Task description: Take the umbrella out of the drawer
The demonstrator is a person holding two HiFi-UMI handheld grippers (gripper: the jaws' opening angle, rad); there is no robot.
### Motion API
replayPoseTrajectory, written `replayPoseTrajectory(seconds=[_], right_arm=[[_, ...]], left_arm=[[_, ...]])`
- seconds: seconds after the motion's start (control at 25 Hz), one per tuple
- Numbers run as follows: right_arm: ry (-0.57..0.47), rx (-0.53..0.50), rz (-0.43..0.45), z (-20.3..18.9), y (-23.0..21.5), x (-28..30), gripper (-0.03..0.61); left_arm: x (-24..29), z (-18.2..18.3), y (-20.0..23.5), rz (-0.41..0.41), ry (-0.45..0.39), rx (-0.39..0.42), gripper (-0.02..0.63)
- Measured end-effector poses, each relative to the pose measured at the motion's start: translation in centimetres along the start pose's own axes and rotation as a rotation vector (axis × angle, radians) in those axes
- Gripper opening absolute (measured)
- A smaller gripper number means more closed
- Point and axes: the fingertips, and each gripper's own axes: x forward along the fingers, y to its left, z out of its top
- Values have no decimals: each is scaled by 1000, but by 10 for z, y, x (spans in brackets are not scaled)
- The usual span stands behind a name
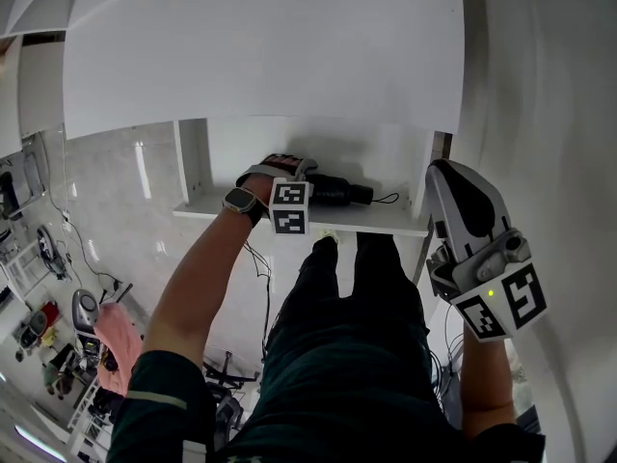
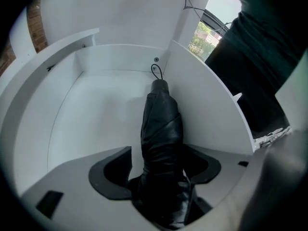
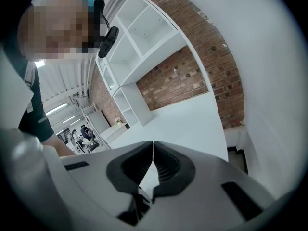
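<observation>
Our left gripper (image 2: 159,171) down in the white drawer (image 2: 86,114), jaws wide apart around the black folded umbrella (image 2: 161,124), not squeezing it, our right gripper (image 3: 153,163) closed, empty.

The white open drawer (image 1: 386,222) has a smooth flat floor and low, straight walls. Directly on that floor lies a black folded fabric umbrella (image 2: 161,126). It is stretched out close along one wall, and its thin cord loop (image 2: 156,72) points toward a far corner of the drawer.

Dark green sleeve (image 1: 159,394), wristwatch (image 1: 238,201), white right claw (image 3: 153,147)
</observation>
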Motion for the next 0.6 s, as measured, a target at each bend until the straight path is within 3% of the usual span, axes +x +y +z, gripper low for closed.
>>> replayPoseTrajectory(seconds=[0.24,0.4,0.6], right_arm=[[21,10,-20,-4,-11,2,5],[28,14,-22,-8,-12,0,4],[25,4,-4,-4,-11,4,5]], left_arm=[[8,-3,-6,-99,41,12,301],[12,0,-19,-157,51,66,227],[5,2,-11,-159,30,16,207]])
